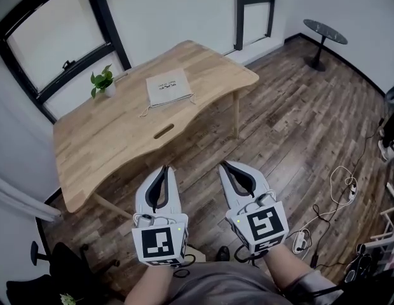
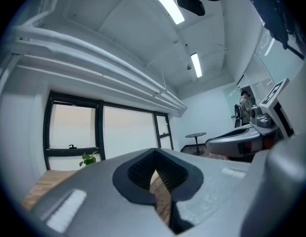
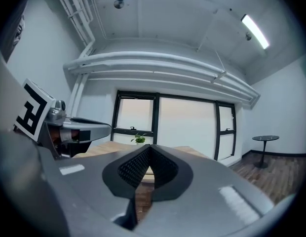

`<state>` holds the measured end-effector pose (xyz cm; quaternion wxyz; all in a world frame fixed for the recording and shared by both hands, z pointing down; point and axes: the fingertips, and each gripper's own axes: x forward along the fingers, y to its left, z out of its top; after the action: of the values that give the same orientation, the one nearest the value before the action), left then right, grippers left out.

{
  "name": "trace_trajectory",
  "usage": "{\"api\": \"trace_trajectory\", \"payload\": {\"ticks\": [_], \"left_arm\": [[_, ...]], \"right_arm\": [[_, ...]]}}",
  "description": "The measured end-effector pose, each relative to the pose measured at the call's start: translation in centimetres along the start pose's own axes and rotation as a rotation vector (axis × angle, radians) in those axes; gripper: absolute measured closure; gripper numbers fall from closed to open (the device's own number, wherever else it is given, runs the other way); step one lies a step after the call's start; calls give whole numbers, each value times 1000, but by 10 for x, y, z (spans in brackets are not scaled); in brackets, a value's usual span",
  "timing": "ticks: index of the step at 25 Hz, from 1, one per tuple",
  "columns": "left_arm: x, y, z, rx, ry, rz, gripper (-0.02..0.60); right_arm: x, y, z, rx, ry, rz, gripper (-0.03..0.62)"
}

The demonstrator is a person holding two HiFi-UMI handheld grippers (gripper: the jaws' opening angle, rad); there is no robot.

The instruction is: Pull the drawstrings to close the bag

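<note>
A flat white drawstring bag (image 1: 169, 86) lies on the far part of the wooden table (image 1: 114, 142), its thin cords trailing off its near corners. Both grippers hang in the air well short of the table, close to the person's body. My left gripper (image 1: 164, 168) is shut with nothing between its jaws, and so is my right gripper (image 1: 224, 164). In the left gripper view the left gripper (image 2: 154, 154) points over the table top. In the right gripper view the right gripper (image 3: 149, 149) points the same way, jaw tips touching. The bag is hidden in both gripper views.
A small potted plant (image 1: 103, 81) stands at the table's far left edge by the window. A round black side table (image 1: 325, 32) is at the back right. Cables and a power strip (image 1: 342, 183) lie on the wooden floor at right. A dark chair (image 1: 51, 259) is at bottom left.
</note>
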<state>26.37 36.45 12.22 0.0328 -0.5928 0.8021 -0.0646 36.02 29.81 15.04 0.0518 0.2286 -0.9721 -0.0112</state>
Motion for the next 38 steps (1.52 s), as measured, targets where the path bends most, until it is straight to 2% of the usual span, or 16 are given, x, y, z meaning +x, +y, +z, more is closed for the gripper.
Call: {"api": "trace_trajectory", "payload": {"ticks": [6,12,21,26,31,38], "left_arm": [[20,9,-12,1,25,9,581],[72,34,-30,-8,34,0,581],[153,98,-32,-14,16,-31,581],[189,133,-26,-2,-19,-42,581],[213,152,-26,5,-33,-57,581],[233,156,-43,-15,4,-83,581]], "right_arm": [[22,-5,-12,18,18,35,564],[71,-25,-20,22,30,29,565],[176,-47,-11,11,67,2,565],[223,-51,8,-13,37,-20,565],[247,-57,19,-29,16,-49,565],[266,-68,8,-15,43,-70,565]]}}
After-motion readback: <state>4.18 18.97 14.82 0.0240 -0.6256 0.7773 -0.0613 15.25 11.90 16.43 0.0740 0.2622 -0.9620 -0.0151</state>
